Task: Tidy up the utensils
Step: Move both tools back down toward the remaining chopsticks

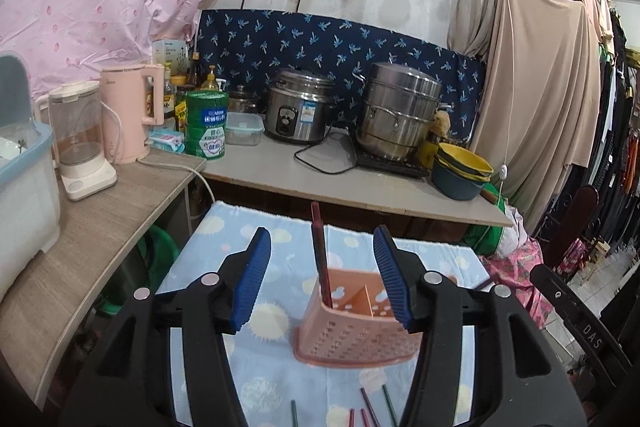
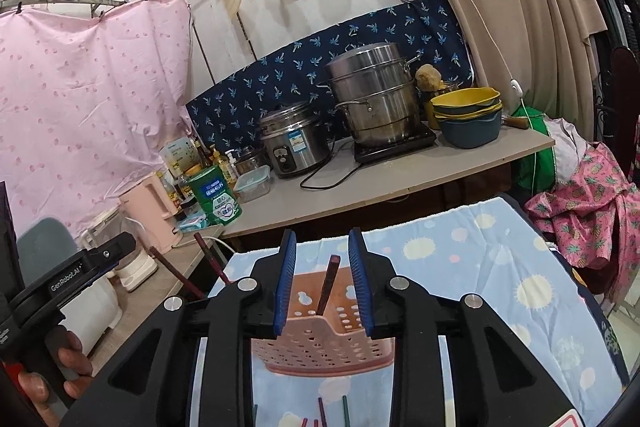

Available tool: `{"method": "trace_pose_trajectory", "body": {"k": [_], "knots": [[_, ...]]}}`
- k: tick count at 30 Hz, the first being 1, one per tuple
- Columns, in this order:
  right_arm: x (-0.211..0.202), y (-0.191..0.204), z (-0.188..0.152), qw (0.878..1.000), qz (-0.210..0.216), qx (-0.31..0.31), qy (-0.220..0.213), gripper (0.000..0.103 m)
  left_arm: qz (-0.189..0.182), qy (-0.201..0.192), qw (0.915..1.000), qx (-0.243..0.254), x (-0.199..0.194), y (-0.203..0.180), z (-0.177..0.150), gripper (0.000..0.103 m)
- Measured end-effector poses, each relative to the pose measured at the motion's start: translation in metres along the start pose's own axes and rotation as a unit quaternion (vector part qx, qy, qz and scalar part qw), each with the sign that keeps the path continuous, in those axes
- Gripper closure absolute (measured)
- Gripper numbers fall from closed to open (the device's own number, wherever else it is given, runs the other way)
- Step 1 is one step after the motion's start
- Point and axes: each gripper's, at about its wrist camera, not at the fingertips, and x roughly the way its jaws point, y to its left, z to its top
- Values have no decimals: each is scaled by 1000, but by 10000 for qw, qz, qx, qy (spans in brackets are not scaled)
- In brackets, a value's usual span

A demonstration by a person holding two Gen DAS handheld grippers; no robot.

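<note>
A pink perforated utensil basket (image 1: 356,327) stands on a light blue patterned cloth (image 1: 272,243); it also shows in the right wrist view (image 2: 328,343). A dark red chopstick (image 1: 320,259) stands upright in its left compartment, seen too in the right wrist view (image 2: 327,283). Several loose chopsticks, red and green, (image 1: 370,407) lie on the cloth in front of the basket, and in the right wrist view (image 2: 332,411). My left gripper (image 1: 322,279) is open and empty, above the basket. My right gripper (image 2: 322,283) is open, its fingers on either side of the standing chopstick, not touching it.
Behind the cloth, a counter (image 1: 320,179) holds a rice cooker (image 1: 300,111), a steel steamer pot (image 1: 398,113), stacked bowls (image 1: 462,167) and a green tin (image 1: 206,125). A side shelf on the left holds a pink kettle (image 1: 130,113) and a blender (image 1: 78,139). Clothes hang on the right.
</note>
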Motion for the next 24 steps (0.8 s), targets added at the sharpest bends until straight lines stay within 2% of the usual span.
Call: {"method": "trace_pose_trajectory", "body": {"k": [5, 9, 15, 24], "knots": [[-24, -3, -24, 9997, 17, 75, 225, 75, -60, 340, 9994, 88, -19, 3, -28, 52], [-47, -5, -62, 9985, -48, 9, 547, 74, -42, 671, 9975, 229, -33, 6, -63, 52], [-77, -12, -122, 9935, -243, -65, 1114, 74, 19, 1298, 9910, 317, -51, 18, -131, 52], [-110, -26, -186, 9846, -633, -170, 1622, 74, 9, 1931, 9808, 267, -71, 24, -196, 51]]}}
